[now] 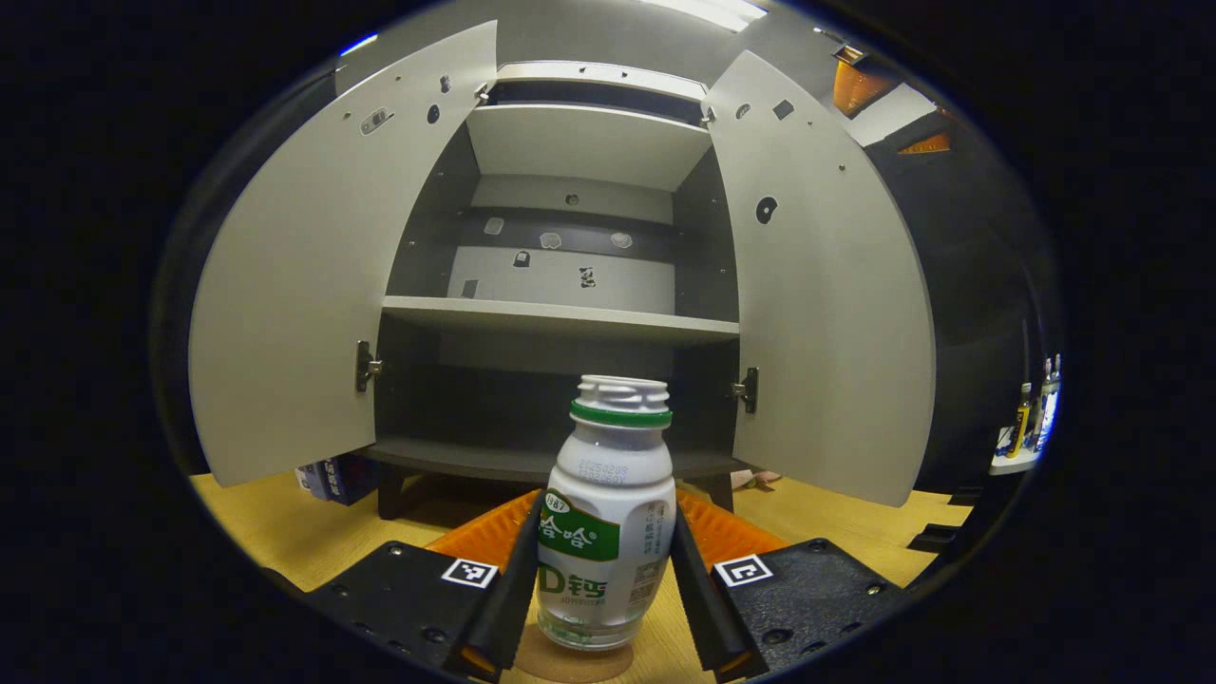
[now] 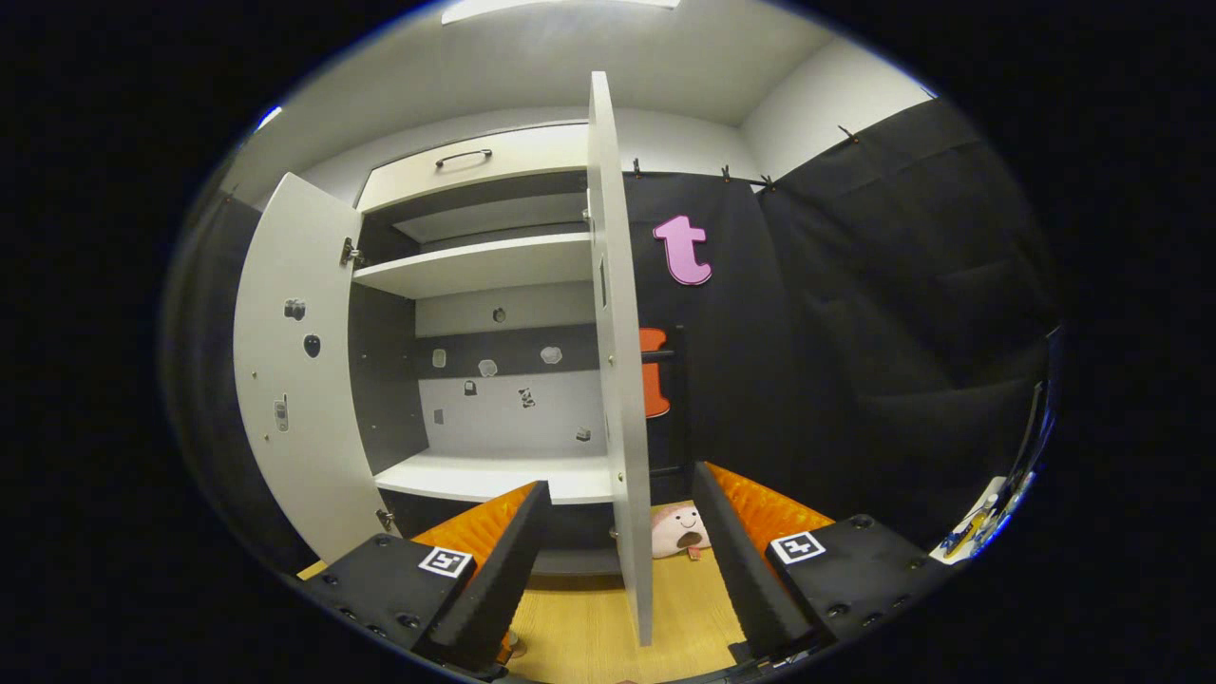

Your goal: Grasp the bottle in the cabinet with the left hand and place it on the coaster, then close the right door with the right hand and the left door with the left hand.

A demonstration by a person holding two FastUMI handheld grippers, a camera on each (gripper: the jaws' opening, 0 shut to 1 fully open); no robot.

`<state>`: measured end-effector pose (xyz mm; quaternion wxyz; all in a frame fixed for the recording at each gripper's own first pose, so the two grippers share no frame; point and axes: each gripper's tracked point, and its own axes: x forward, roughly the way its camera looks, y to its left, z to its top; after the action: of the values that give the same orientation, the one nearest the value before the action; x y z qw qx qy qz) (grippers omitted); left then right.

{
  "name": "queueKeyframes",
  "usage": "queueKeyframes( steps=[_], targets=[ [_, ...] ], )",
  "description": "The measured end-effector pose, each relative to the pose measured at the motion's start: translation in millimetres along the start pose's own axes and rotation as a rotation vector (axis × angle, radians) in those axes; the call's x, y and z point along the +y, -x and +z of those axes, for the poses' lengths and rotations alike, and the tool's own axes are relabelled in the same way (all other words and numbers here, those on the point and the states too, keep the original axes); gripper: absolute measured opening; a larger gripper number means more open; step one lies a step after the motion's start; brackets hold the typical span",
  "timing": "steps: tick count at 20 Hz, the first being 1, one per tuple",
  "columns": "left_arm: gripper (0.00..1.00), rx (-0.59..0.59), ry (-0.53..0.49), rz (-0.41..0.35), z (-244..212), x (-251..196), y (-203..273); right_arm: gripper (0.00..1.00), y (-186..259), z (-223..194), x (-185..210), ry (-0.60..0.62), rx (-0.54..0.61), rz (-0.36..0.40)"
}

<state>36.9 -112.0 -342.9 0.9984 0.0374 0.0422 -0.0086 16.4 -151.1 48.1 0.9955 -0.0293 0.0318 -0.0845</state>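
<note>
A white bottle point(image 1: 608, 532) with a green label and no cap stands upright on a round cork coaster point(image 1: 570, 662) on the wooden table. My left gripper point(image 1: 608, 503) is shut on it, both fingers pressed against its sides. Behind it stands the cabinet with its left door point(image 1: 313, 285) and right door point(image 1: 826, 304) swung wide open and its shelves bare. In the right gripper view, my right gripper point(image 2: 619, 480) is open, and the right door point(image 2: 617, 332) stands edge-on just ahead, in line with the gap between the fingers. The left door point(image 2: 294, 380) is open at the left.
A blue box point(image 1: 332, 475) lies on the table point(image 1: 266, 522) under the left door. A small plush toy point(image 2: 679, 532) sits by the cabinet's foot behind the right door. Several bottles point(image 1: 1035, 408) stand on a ledge far right.
</note>
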Motion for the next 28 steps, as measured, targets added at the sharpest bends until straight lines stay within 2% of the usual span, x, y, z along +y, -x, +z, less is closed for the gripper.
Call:
queueKeyframes(
  steps=[3,7,11,17,18,19,21,23,26,28],
  targets=[
    [0.69,0.013,-0.002,0.047,-7,10,3,0.98,-2,-1,-20,0.011,0.0,-0.058],
    [0.69,0.047,-0.012,0.07,-26,16,11,0.98,-2,-2,-32,0.009,0.003,-0.089],
    [0.69,0.061,0.019,0.117,-36,26,15,0.98,-5,-2,-34,0.004,0.002,-0.088],
    [0.72,0.063,0.019,0.125,-31,27,18,0.98,-6,-2,-31,0.009,0.002,-0.079],
    [0.75,0.069,0.013,0.118,-27,25,18,0.98,-7,-4,-32,0.009,0.005,-0.083],
    [0.86,0.069,-0.001,0.113,-23,23,19,0.98,-8,-6,-32,0.008,0.006,-0.084],
    [0.95,0.051,-0.016,0.103,-9,23,21,0.98,-7,-9,-32,0.004,0.008,-0.083],
    [0.95,0.045,0.006,0.122,11,29,25,0.98,-5,-11,-34,0.001,0.005,-0.08],
    [0.95,0.0,0.074,0.148,64,34,28,0.98,-3,-15,-46,0.006,0.006,-0.091],
    [0.95,-0.027,0.061,0.143,103,32,28,0.98,0,-10,-60,0.006,-0.005,-0.113]
  ],
)
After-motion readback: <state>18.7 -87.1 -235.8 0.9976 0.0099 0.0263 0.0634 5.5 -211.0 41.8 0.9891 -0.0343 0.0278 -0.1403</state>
